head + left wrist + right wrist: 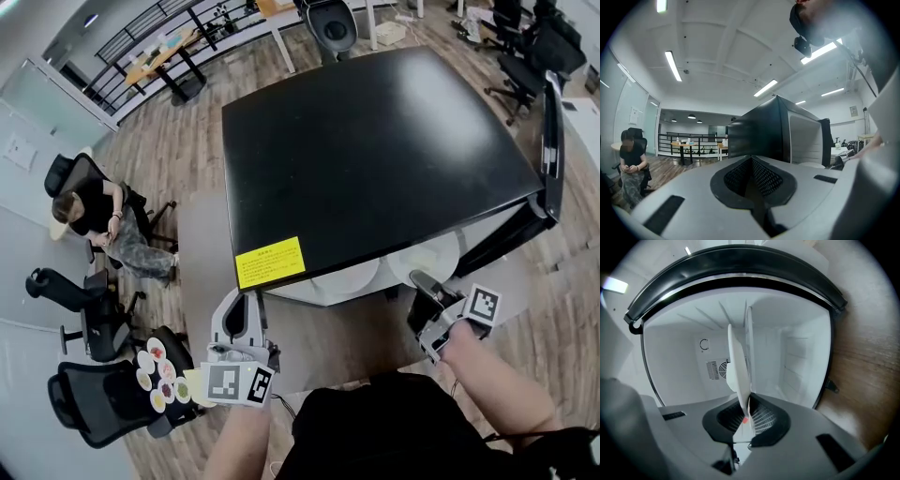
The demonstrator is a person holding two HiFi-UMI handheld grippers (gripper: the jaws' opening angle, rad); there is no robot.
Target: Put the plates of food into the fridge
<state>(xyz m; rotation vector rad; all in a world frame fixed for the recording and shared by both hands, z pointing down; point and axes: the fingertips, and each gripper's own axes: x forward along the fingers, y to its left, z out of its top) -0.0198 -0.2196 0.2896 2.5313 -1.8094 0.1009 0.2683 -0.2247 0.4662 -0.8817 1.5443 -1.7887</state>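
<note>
With the plate (pixel 739 363) clamped by its rim in the right gripper (pixel 746 416) and sitting right at the mouth of the open fridge (pixel 799 357), I'd call this the insertion step: going in, not yet set down. In the head view the same plate (pixel 427 255) pokes out from under the black top (pixel 375 150). A second white plate (pixel 342 278) is just beside it to the left; can't tell if that one rests on a shelf. The door (pixel 553 141) is swung open at the right. Next move, my read: push in toward the back wall with the fan vent (pixel 717 369), get the plate flat over a shelf, then let go. Watch for tilt. No food visible on it from these angles. Right jaws: almost together, pinching the thin rim, with a small red bit at the pinch; can't tell what it is. Left gripper (pixel 752 176): jaws fully closed, nothing between them, off to the side, facing the fridge's outer wall.
</note>
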